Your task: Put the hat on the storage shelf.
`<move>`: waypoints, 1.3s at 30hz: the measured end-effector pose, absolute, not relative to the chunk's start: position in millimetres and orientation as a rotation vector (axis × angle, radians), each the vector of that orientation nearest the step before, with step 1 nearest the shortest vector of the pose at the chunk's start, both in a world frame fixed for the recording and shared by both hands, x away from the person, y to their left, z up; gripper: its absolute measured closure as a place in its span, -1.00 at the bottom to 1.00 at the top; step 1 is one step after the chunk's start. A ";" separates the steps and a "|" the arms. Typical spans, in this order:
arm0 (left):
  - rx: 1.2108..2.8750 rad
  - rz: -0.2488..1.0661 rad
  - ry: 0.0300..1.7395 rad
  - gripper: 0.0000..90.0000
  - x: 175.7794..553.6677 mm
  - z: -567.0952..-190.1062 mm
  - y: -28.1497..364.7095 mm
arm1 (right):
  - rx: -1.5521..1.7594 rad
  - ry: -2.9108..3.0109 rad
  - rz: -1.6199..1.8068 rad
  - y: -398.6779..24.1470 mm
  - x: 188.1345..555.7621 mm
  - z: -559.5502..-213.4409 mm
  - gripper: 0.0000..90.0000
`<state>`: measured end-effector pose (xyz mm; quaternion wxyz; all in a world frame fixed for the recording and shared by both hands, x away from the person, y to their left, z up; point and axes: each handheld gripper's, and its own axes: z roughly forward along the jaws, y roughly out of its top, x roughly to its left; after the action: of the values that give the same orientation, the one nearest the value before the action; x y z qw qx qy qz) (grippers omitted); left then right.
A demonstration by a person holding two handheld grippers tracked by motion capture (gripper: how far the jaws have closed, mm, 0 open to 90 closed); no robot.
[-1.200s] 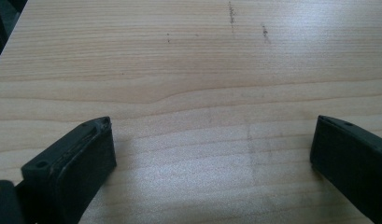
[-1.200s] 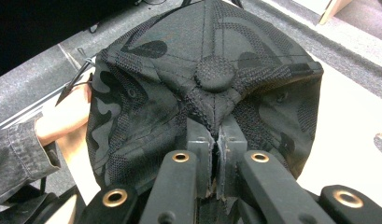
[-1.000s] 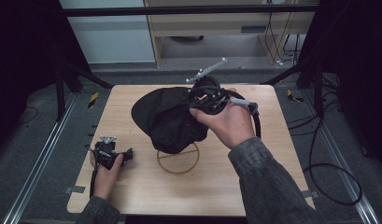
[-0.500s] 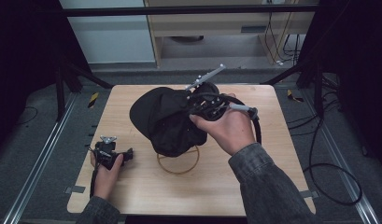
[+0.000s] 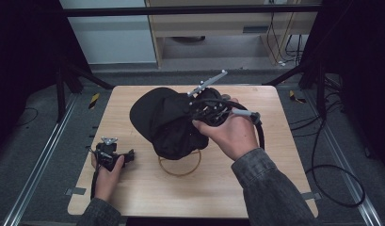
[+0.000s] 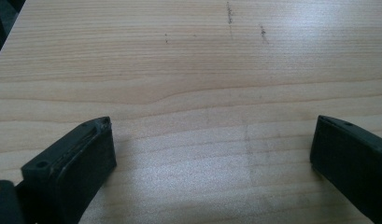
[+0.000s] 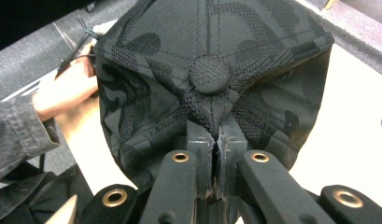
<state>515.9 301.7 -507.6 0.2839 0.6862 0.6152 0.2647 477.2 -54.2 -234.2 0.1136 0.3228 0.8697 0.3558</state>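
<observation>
Textured black fabric cap (image 7: 212, 70), round button.

A lab test bay: wooden table (image 5: 133, 188) on floor rails (image 5: 39, 160), dark frame, trailing cables (image 5: 331, 169)

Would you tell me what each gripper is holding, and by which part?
The right gripper pinches the black cap by crown fabric near its button; the left gripper holds nothing.

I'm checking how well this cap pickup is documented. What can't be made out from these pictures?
- High view: the right gripper has its jaw tips buried in the black cap, which hides the pinch.
- High view: the wooden ring has its far arc covered by the cap.
- Right gripper view: the cap's brim is out of sight behind the crown.
- Left gripper view: the left gripper has both jaws cut off by the frame edges.
</observation>
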 end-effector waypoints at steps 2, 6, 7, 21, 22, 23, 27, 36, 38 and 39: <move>1.836 0.708 1.646 -1.00 516.0 -507.6 301.7 | 0.960 2.550 1.053 -53.2 478.7 -239.6 0.92; 1.837 0.708 1.645 -1.00 516.0 -507.6 301.6 | 0.966 2.547 1.070 -50.2 483.1 -248.3 0.92; 1.837 0.707 1.645 -1.00 516.0 -507.6 301.6 | 0.965 2.545 1.069 -49.2 484.5 -250.3 0.92; 1.850 0.704 1.639 -1.00 515.7 -507.2 302.0 | 0.968 2.536 1.072 -44.9 492.2 -265.1 0.83; 1.850 0.704 1.639 -1.00 515.7 -507.3 302.0 | 0.964 2.533 1.076 -44.9 492.2 -265.0 0.83; 1.850 0.704 1.639 -1.00 515.7 -507.3 302.0 | 0.957 2.528 1.087 -45.0 492.8 -265.1 0.81; 1.843 0.705 1.640 -1.00 515.8 -507.5 301.7 | 0.961 2.519 1.119 -45.9 495.1 -265.5 0.75; 1.848 0.704 1.637 -1.00 515.7 -507.4 301.7 | 0.961 2.513 1.150 -46.1 495.7 -265.2 0.54; 1.848 0.704 1.637 -1.00 515.7 -507.4 301.7 | 0.961 2.512 1.150 -46.9 495.7 -265.1 0.51; 1.847 0.704 1.638 -1.00 515.7 -507.4 301.6 | 0.962 2.510 1.153 -47.4 495.9 -265.1 0.48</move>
<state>515.7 301.6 -507.4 0.2836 0.6900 0.6118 0.2630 495.9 -47.4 -265.1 0.1080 0.3270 0.8532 0.3917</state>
